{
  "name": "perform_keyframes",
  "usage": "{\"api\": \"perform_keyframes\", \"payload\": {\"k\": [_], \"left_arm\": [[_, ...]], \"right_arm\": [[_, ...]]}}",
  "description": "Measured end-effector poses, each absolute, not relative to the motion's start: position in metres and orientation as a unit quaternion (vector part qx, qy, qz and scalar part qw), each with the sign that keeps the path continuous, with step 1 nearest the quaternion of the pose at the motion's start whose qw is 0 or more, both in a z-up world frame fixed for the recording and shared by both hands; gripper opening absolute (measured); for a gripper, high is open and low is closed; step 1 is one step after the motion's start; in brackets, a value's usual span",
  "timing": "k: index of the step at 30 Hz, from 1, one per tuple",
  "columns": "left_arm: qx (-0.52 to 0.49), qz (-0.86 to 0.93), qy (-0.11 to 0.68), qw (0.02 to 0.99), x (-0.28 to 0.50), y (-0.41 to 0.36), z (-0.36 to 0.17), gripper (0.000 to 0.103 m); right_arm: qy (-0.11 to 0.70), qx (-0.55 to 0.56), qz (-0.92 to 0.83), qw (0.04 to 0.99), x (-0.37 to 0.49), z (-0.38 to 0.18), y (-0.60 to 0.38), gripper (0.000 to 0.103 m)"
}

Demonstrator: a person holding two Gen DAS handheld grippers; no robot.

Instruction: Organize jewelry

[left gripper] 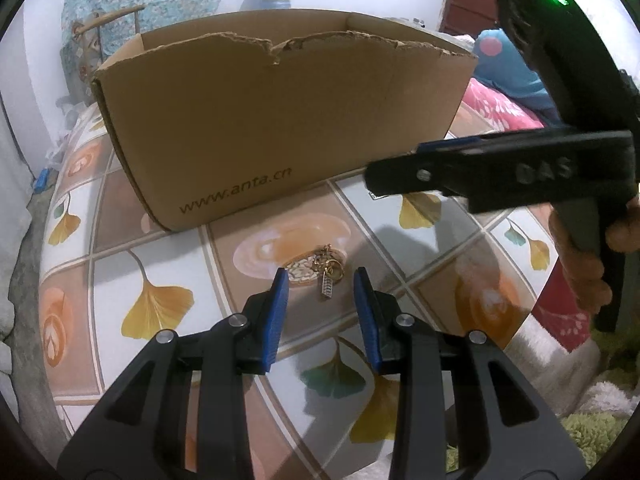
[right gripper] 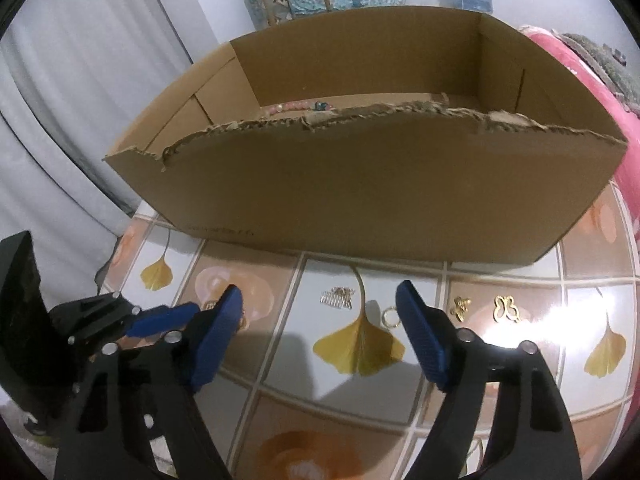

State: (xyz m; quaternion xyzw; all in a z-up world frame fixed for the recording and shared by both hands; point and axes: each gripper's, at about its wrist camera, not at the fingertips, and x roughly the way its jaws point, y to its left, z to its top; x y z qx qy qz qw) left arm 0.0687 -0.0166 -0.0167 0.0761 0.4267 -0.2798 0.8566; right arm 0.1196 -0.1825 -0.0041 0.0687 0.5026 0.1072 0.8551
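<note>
Left gripper (left gripper: pixel 320 288) low over the bench (left gripper: pixel 160 360), fingers (left gripper: pixel 280 304) apart, holding nothing. Between the fingertips, on the patterned cover, a small gold charm (left gripper: pixel 328 276) with a ring and a little hanging bar, not touched by either finger. Farther to the right, the right gripper (left gripper: pixel 400 172) seen from the side, above the bench.

Right gripper (right gripper: pixel 320 336) also above the bench, fingers (right gripper: pixel 420 340) wide apart and empty. Just beyond the tips, loose on the bench: a gold comb (right gripper: pixel 338 297), a ring (right gripper: pixel 390 317) beside the right finger, a bee-like piece (right gripper: pixel 460 306), and a butterfly (right gripper: pixel 506 309) farther right. All near each other but apart, and all outside the box.

Behind them, an open cardboard box (right gripper: pixel 360 200) with a torn front edge, standing on the bench. Inside, at the back of the floor, a string of pink beads (right gripper: pixel 294 107) with something dark at one end; rest of the inside hidden by the front wall.
</note>
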Motion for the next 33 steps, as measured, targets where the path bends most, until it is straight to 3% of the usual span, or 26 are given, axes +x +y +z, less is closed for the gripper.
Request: {"api": "perform_keyframes", "payload": {"k": [18,33], "left_arm": [[0.108,-0.259,0.418,0.864,0.066,-0.014,-0.02,0.032],[0.099,-0.242,0.422,0.868,0.072,-0.012,-0.019,0.032]], "right_arm": [[0.523,0.044,0.155,0.837,0.115,-0.004,-0.158,0.045],[0.537,-0.034,0.169,0.826,0.109,-0.016,-0.128,0.043]]}}
